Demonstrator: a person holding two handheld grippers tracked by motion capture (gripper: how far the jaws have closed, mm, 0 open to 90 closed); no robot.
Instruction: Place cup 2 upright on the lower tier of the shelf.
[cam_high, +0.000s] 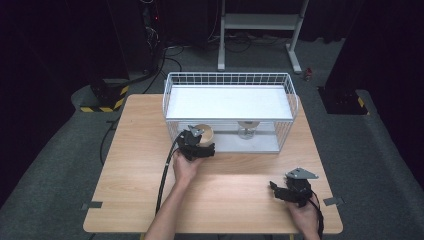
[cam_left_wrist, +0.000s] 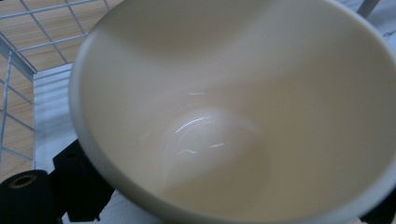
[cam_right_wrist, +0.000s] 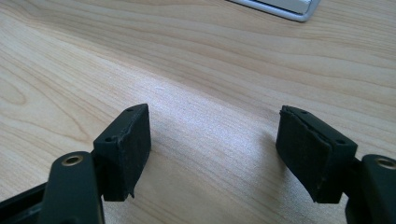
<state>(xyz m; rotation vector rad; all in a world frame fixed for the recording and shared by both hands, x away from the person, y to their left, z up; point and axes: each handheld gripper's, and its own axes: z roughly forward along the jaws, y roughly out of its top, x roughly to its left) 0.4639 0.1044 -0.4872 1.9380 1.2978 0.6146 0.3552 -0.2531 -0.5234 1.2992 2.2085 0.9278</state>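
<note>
From above, a wooden table (cam_high: 150, 200) stood on a grey floor. A white wire basket (cam_high: 229, 80) sat at the far edge of the table, about in the middle. The left tongs (cam_high: 202, 145) were at the near side of the basket, toward its left corner. A cream cup (cam_high: 204, 132) was right at the tips of those tongs, just inside the basket's open front. The cup looked tipped, with its mouth turned up toward the camera. A small clear glass thing (cam_high: 247, 131) stood in the basket too, a little to the right of the cup. The right tongs (cam_high: 274, 189) rested near the table's near right corner, well apart from the cup and the basket.

In the left gripper view, the cup (cam_left_wrist: 233, 116) was very close and very big. Its open mouth faced the camera, so the smooth cream inside showed. One black jaw sat at the bottom left, touching the outside of the cup's rim. The other jaw peeked out at the bottom right. The tongs held the cup by its rim. White basket wires (cam_left_wrist: 28, 51) and its pale floor showed behind, at the left.

In the right gripper view, the right tongs (cam_right_wrist: 212, 149) stood wide apart with nothing between them. Bare wood (cam_right_wrist: 210, 70) lay under them. A corner of the basket's base (cam_right_wrist: 289, 7) showed at the top edge.
</note>
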